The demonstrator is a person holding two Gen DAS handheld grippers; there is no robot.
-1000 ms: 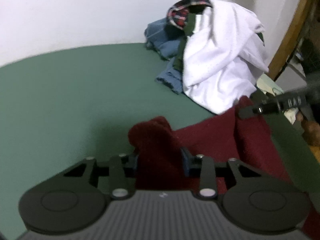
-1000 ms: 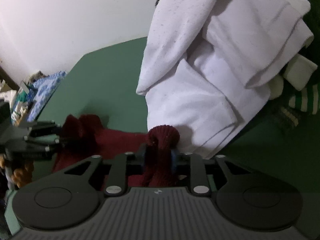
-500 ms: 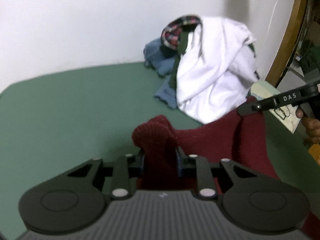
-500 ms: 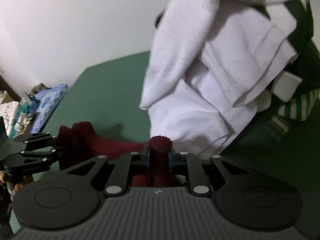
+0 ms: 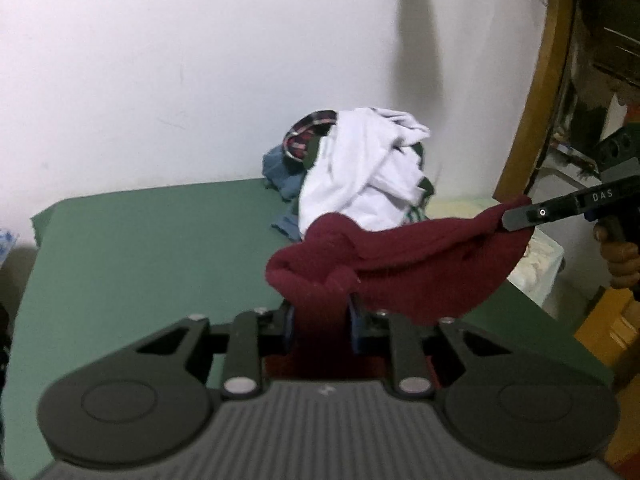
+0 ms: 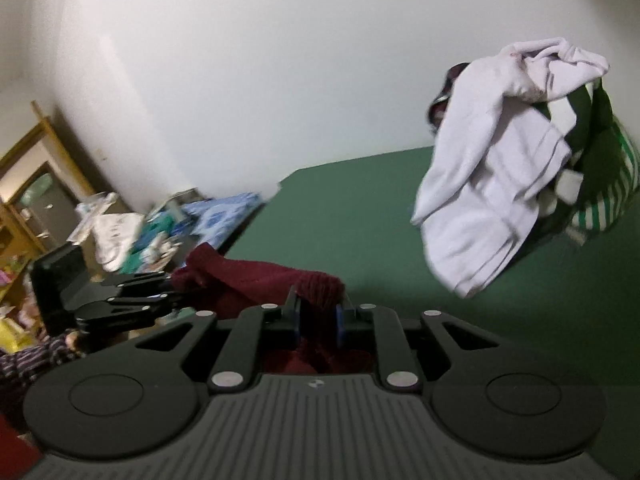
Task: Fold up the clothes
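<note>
A dark red knitted garment (image 5: 404,256) hangs stretched in the air between my two grippers, above the green table (image 5: 140,248). My left gripper (image 5: 320,320) is shut on one bunched end of it. My right gripper (image 6: 318,316) is shut on the other end (image 6: 320,284); it also shows in the left wrist view (image 5: 516,216) at the right, pinching the cloth. In the right wrist view the left gripper (image 6: 168,292) holds the far end of the garment (image 6: 248,276).
A pile of unfolded clothes, white garment (image 5: 360,172) on top with plaid, blue and green-striped pieces, sits at the table's far right by the wall (image 6: 500,184). A wooden door frame (image 5: 532,100) stands right. Cluttered shelves and blue cloth (image 6: 216,216) lie beyond the table's left end.
Both grippers have lifted the dark red garment off the table and drawn back from the pile. The garment now hangs stretched between them instead of lying on the green surface.
</note>
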